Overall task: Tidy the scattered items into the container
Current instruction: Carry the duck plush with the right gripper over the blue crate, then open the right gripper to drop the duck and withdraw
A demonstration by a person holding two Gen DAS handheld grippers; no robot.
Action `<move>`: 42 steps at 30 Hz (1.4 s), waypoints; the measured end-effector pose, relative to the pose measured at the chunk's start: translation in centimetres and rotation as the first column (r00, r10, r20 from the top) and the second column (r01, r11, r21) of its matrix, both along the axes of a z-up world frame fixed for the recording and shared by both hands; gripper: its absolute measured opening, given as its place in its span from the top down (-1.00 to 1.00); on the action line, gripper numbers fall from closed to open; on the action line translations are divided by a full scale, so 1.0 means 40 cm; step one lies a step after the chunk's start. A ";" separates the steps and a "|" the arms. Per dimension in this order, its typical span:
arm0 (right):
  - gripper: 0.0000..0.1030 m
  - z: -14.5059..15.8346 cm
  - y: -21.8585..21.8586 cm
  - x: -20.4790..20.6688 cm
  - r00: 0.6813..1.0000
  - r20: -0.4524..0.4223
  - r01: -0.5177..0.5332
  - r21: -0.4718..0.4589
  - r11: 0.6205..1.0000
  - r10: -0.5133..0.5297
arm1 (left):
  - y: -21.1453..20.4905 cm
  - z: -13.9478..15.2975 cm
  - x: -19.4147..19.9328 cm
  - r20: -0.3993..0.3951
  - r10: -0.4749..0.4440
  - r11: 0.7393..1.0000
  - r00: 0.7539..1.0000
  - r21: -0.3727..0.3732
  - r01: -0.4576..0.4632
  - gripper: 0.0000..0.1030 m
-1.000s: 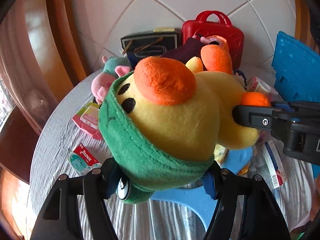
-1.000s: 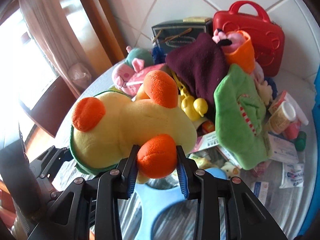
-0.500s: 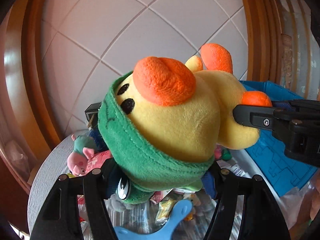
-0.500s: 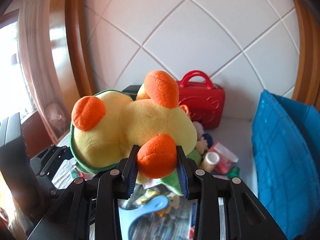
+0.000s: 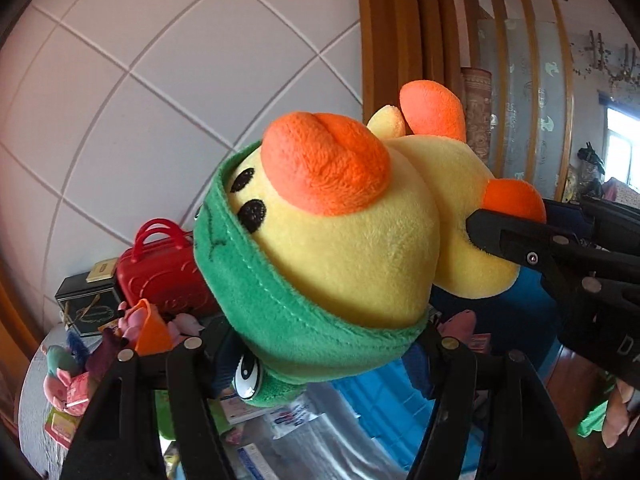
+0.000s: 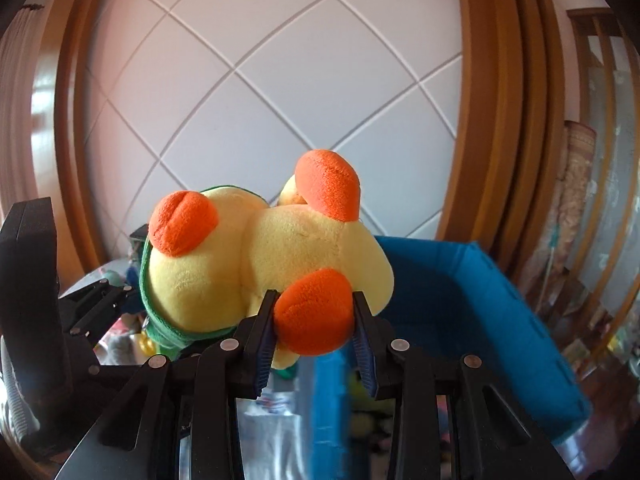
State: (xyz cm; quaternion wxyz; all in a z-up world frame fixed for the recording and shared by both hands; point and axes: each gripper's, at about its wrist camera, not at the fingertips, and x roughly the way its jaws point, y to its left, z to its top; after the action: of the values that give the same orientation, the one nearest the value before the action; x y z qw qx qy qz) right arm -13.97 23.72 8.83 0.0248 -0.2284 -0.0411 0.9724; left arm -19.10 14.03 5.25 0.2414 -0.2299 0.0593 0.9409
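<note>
A yellow plush duck [image 5: 360, 248] with an orange beak and a green hood is held in the air by both grippers. My left gripper [image 5: 320, 360] is shut on its green hooded head. My right gripper [image 6: 314, 332] is shut on one orange foot [image 6: 314, 312]; its fingers also show at the right of the left wrist view [image 5: 520, 240]. The blue fabric container [image 6: 480, 300] stands open below and to the right of the duck, with some items inside it.
On the round table at the left lie a red toy case [image 5: 160, 272], a dark box [image 5: 84, 304], a pink pig plush [image 5: 64, 380] and several packets. A white tiled wall and wooden frames stand behind.
Both grippers have lifted the duck and carried it right, from above the toy pile to the edge of the blue container. The grips have not changed.
</note>
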 end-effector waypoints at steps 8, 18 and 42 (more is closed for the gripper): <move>0.34 -0.021 0.434 -0.068 0.988 0.145 0.047 0.039 0.998 -0.052 | 0.436 -0.048 -0.062 0.206 -0.042 0.995 0.978 -0.080 0.060 -0.29; 0.34 -0.348 0.685 -0.195 0.863 0.505 0.027 -0.036 0.999 -0.005 | 0.652 -0.326 -0.188 0.518 0.051 0.949 0.854 -0.292 0.121 -0.29; -0.13 -0.419 0.776 -0.329 0.770 0.635 0.015 -0.112 0.994 0.061 | 0.679 -0.467 -0.314 0.719 0.182 0.935 0.671 -0.337 0.107 -0.43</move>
State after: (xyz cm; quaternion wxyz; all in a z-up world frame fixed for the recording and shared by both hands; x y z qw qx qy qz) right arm -27.12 54.76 -7.92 -0.0152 -0.5448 0.0041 0.8384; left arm -31.68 41.21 -13.42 0.1797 -0.6315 0.1184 0.7449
